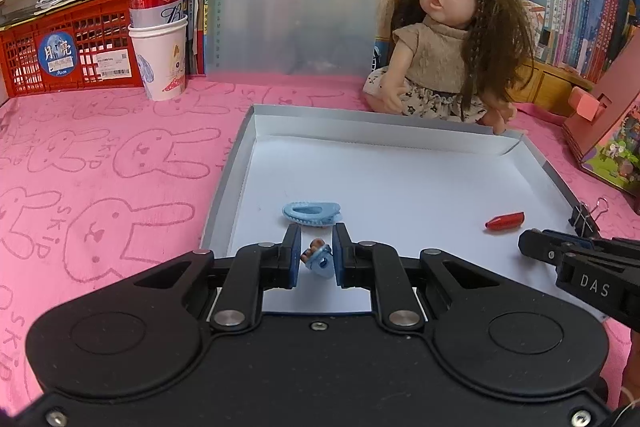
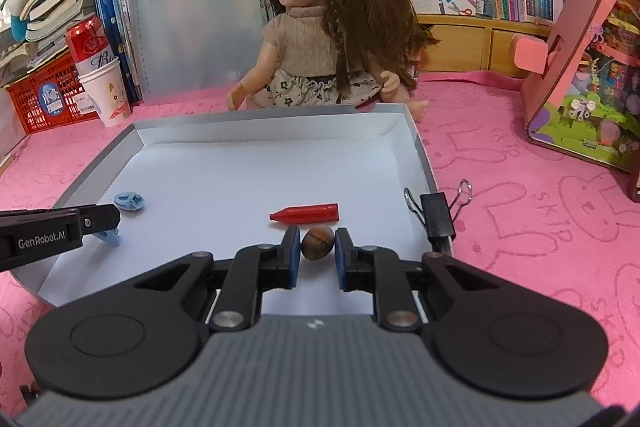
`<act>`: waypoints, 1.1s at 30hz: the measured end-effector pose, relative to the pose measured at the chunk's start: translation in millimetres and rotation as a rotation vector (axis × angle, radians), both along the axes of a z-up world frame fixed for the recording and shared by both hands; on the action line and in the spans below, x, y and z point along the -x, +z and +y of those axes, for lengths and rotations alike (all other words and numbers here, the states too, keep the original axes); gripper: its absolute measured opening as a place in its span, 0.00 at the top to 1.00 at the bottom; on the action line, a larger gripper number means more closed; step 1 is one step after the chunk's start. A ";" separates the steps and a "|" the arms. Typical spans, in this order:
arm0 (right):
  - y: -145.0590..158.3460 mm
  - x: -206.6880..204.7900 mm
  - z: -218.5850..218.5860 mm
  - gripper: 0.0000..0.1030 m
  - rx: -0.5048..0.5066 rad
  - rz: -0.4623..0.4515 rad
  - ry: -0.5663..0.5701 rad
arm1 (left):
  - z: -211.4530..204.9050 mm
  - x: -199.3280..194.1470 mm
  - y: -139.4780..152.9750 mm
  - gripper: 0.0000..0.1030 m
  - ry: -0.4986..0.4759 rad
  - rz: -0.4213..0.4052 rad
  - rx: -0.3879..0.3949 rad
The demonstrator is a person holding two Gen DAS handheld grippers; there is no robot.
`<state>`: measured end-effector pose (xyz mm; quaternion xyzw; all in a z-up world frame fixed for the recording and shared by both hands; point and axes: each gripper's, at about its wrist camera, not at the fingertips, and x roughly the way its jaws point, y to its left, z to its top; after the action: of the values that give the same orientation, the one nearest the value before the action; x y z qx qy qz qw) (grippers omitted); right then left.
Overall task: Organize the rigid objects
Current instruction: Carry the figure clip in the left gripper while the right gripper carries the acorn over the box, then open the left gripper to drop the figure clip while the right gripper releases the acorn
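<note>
My left gripper (image 1: 317,237) is shut on a small blue clip with a brown tip (image 1: 319,261), low over the near part of the white tray (image 1: 400,131). Just beyond its fingertips a larger blue hair clip (image 1: 312,214) lies on the tray floor. My right gripper (image 2: 317,233) is shut on a brown acorn-shaped piece (image 2: 317,243) over the tray's near right part (image 2: 256,125). A red bullet-shaped piece (image 2: 306,214) lies right behind it. The left gripper's fingers (image 2: 96,221) reach in from the left edge, near the larger blue hair clip (image 2: 128,201).
A black binder clip (image 2: 438,215) grips the tray's right rim. A doll (image 2: 320,39) sits behind the tray. At the back left a red can stands in a paper cup (image 1: 162,67) by a red crate (image 1: 64,55). A pink cardboard house (image 2: 580,75) stands right on the pink cloth.
</note>
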<state>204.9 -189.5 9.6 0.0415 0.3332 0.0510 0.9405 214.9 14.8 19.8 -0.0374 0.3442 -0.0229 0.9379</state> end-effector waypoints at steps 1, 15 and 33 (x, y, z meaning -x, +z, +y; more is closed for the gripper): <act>-0.9 -1.5 -0.2 0.78 -0.001 0.003 0.000 | 0.5 -2.2 -0.5 0.85 -0.001 0.006 0.008; -3.1 -15.3 -0.3 0.79 0.015 0.004 0.007 | -1.8 -18.9 -7.3 0.85 -0.002 0.044 0.008; 6.2 -3.1 -0.5 0.47 -0.005 -0.030 0.022 | -4.5 -6.1 4.8 0.64 -0.033 0.002 0.000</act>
<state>208.0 -190.0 15.8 0.0396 0.3194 0.0627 0.9447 220.9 10.3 24.6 -0.0320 0.3459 -0.0382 0.9370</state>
